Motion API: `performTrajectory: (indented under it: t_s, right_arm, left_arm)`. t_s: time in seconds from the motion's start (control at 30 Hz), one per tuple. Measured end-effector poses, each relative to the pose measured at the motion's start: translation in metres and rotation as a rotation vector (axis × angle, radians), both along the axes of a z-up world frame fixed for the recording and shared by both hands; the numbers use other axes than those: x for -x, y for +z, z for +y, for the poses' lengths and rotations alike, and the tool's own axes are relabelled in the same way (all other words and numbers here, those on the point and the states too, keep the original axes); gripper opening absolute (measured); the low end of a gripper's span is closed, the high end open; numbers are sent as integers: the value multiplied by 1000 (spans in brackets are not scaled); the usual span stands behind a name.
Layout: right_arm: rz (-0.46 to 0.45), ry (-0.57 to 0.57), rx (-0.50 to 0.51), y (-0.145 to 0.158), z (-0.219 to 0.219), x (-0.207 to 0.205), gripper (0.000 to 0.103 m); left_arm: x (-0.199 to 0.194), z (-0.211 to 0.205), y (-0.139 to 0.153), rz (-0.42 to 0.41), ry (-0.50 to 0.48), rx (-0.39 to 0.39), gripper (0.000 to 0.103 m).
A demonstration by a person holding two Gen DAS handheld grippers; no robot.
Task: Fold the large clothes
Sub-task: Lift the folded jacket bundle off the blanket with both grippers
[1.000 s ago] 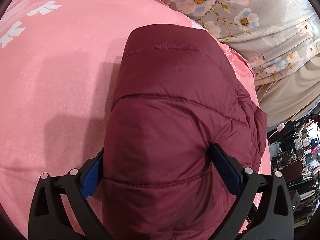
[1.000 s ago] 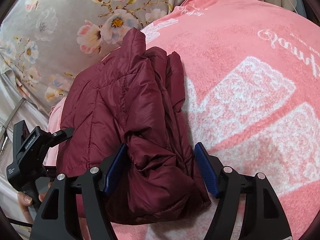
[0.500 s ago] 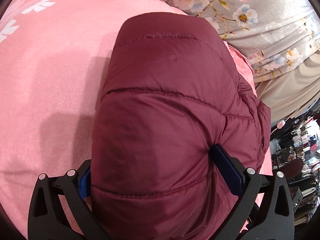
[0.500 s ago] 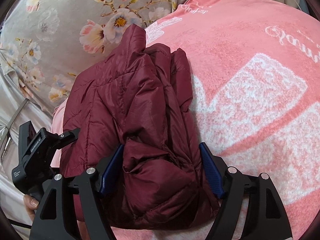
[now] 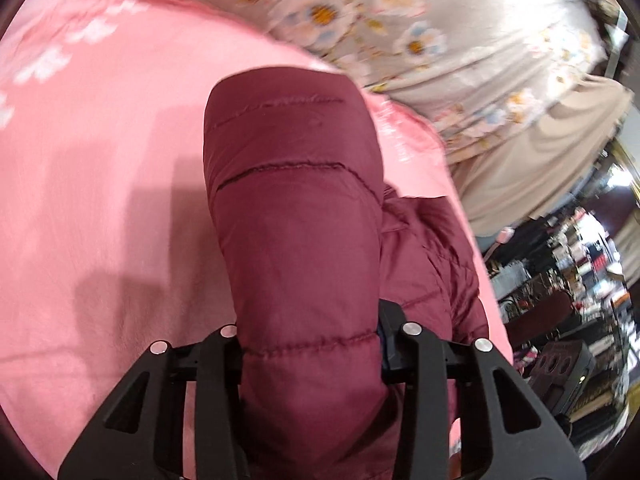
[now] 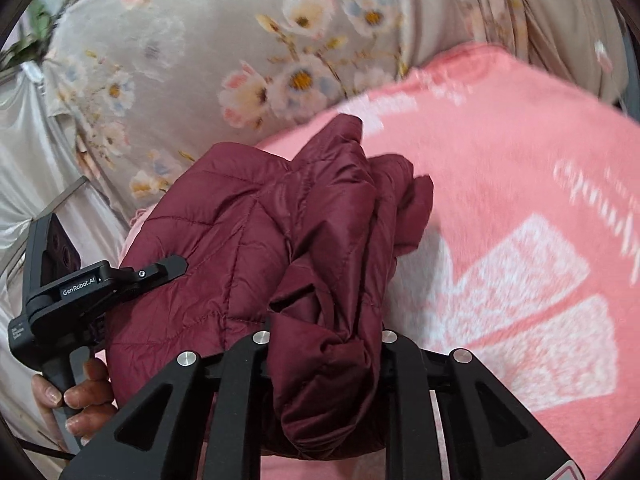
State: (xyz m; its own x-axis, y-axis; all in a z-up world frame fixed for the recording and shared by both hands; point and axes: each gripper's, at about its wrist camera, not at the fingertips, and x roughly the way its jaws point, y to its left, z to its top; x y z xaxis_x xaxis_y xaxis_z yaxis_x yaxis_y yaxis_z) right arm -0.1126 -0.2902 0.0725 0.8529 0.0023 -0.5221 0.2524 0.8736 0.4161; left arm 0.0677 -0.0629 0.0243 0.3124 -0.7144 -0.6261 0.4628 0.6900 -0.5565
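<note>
Left gripper (image 5: pixel 310 354): jaws clamped tight on a quilted fold of the maroon puffer jacket (image 5: pixel 296 216), pads buried in fabric. Right gripper (image 6: pixel 324 354): jaws likewise pinched on a bunched edge. Jacket lies on the pink blanket (image 6: pixel 520 168); floral sheet (image 6: pixel 180 60) behind is motion-blurred.

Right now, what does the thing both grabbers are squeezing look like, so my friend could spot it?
Find the big pink blanket with white print, next to the grey flowery sheet. On its edge lies a puffy dark red quilted jacket, bunched up, with both sets of black jaws shut on it. It is the only dark, shiny, stitched thing there.
</note>
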Motion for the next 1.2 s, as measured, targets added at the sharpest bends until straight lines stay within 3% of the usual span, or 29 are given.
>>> performTrajectory:
  t_s: [0.33,0.6,0.77,0.9,1.1,1.2]
  right_arm:
    - [-368,-8,328,155,38,99,18]
    - [-639,58,485,220,77,158,19]
    - [-735,120,514,235,104,160,19]
    - [-755,167,500,231,123,135,19]
    - [-706,207,425,202,130,78,19]
    - [-651,210,396,176,134,34,19]
  left_arm:
    - [90,35,146,-267,-71,252,38]
    - [171,82,231,-498,-73,405,40]
    - [197,115,259,-615,-36,423,40]
    - [204,139,268,-694,18,404,40]
    - [172,163,262,-715,72,309,40]
    - [134,167,245,-700,88,252,40]
